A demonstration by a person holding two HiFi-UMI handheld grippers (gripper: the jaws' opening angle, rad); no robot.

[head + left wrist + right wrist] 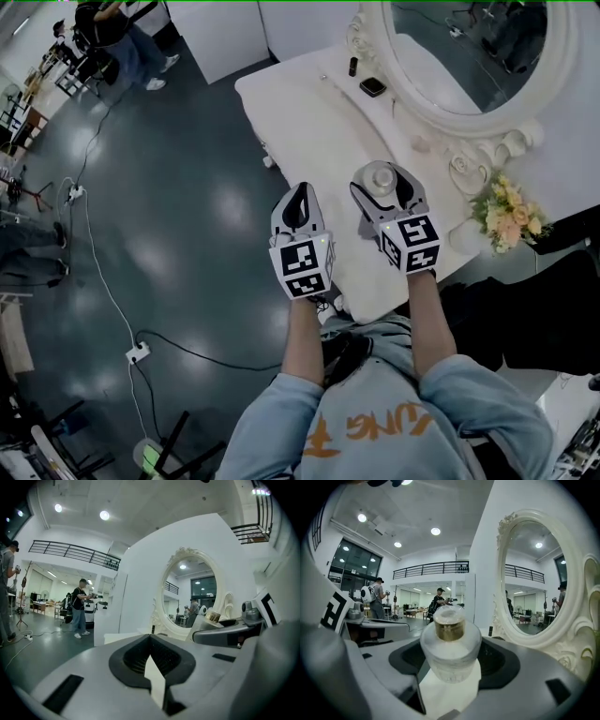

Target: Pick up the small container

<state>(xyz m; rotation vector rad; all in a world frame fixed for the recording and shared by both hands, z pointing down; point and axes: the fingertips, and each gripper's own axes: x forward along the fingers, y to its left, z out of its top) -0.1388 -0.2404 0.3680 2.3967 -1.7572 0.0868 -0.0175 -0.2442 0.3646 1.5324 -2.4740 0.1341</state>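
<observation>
The small container (450,646) is a round clear glass jar with a gold neck and a clear cap. It sits between the jaws of my right gripper (382,181), which is shut on it over the white vanity table (300,112). From above the small container (380,175) shows as a pale round top. Whether it touches the table I cannot tell. My left gripper (300,197) hovers beside it to the left at the table's front edge, shut with nothing in it. In the left gripper view the jaws of my left gripper (151,641) meet, and the container's gold neck (213,616) shows at right.
An ornate white oval mirror (469,56) stands at the table's back. A bunch of pale flowers (511,214) lies at right. A dark flat object (372,87) and a small dark bottle (353,66) sit further along. Cables (94,272) run over the grey floor; a person (122,37) stands far off.
</observation>
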